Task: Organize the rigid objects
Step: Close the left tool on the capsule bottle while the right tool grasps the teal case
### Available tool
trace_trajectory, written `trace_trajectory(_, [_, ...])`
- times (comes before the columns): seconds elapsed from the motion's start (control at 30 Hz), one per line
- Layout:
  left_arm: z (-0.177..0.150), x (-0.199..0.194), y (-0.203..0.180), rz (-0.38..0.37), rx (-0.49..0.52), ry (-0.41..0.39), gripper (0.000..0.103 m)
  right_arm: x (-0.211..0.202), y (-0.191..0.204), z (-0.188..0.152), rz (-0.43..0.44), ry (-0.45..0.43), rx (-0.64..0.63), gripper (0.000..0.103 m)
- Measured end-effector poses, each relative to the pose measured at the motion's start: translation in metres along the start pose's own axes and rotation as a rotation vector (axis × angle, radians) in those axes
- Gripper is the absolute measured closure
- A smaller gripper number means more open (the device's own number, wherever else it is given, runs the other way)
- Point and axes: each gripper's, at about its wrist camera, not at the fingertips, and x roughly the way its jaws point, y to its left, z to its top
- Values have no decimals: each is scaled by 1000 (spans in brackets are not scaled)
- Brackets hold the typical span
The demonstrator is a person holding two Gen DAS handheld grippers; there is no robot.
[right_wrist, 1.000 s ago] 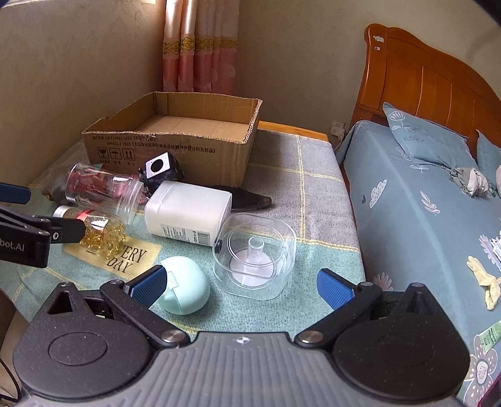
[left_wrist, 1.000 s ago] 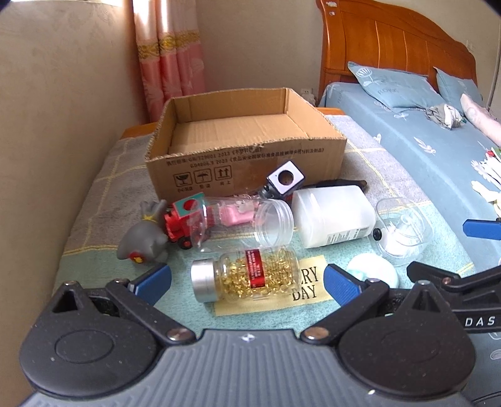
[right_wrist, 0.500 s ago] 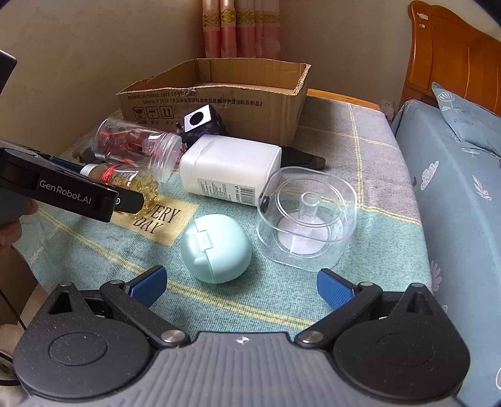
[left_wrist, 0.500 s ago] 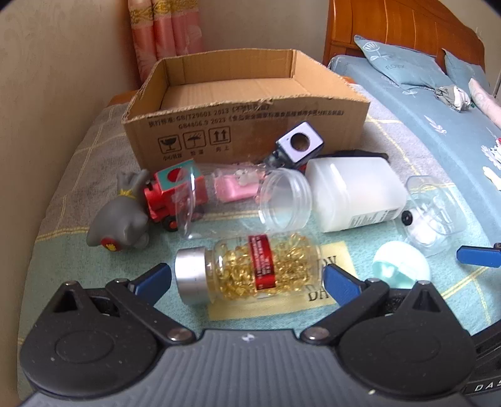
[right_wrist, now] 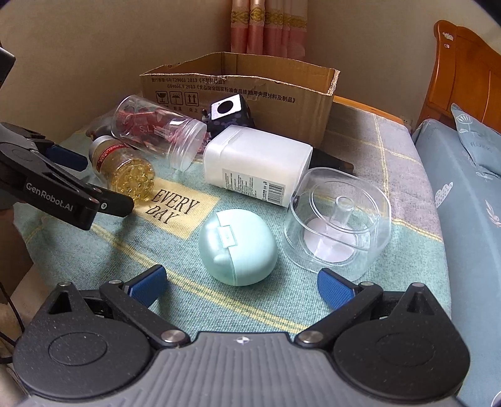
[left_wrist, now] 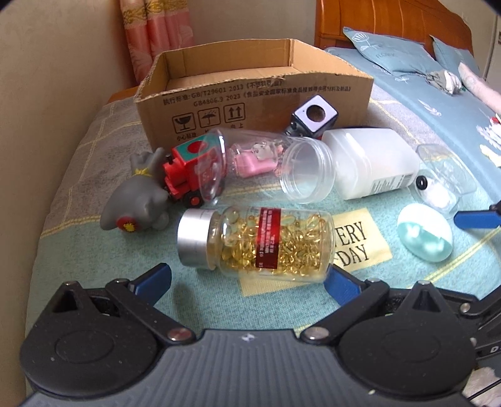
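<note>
Beige walls and a pink curtain [right_wrist: 269,28] stand behind a low table covered by a green checked cloth [left_wrist: 78,250], with a bed [left_wrist: 438,103] along its right edge. At the near edge the capsule bottle [left_wrist: 260,242] lies on its side, silver cap to the left, its base over the yellow patch [left_wrist: 357,241] printed "EVERY DAY". The left gripper [left_wrist: 247,281] hangs just before it, blue pads spread wide to either side of the bottle and touching nothing. Just behind the bottle an open clear jar [left_wrist: 266,169] lies on its side with a pink thing inside; I cannot tell what it is. A red toy train [left_wrist: 184,172] sits at the jar's closed end, and a grey elephant toy [left_wrist: 137,197] lies beside it near the left edge. A white container [right_wrist: 256,162] lies right of the jar, with a black-and-white cube [right_wrist: 228,112] behind it. The cardboard box [left_wrist: 250,94] stands open at the far edge. Nearer the right edge sit a mint egg-shaped case [right_wrist: 238,247] and a clear round tub [right_wrist: 338,219], close together. The right gripper [right_wrist: 241,285] hovers in front of the case, its tongs wide apart and holding nothing.
</note>
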Motion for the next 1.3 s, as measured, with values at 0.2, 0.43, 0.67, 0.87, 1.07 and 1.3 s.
trace_trajectory(0.2, [4,-3,-9,-6,36,-66,1,0,0,-1,2,-17,-4,0])
trace_trajectory(0.43, [11,-2,-5,5,15,-101,10,2,6,0,34,-32,-35,0])
trace_trajectory(0.67, [2,-10,5,5,-19,-91,10,8,21,8,97,-36,-91,0])
trace_trajectory(0.87, [-5,-15,11,21,-20,-85,10,13,28,13,142,-36,-133,0])
trace_trajectory(1.07, [-1,-12,10,30,-29,-90,10,17,26,23,134,-35,-143,9])
trace_trajectory(1.3, [0,-14,14,12,-33,-87,10,15,19,28,116,-27,-148,29])
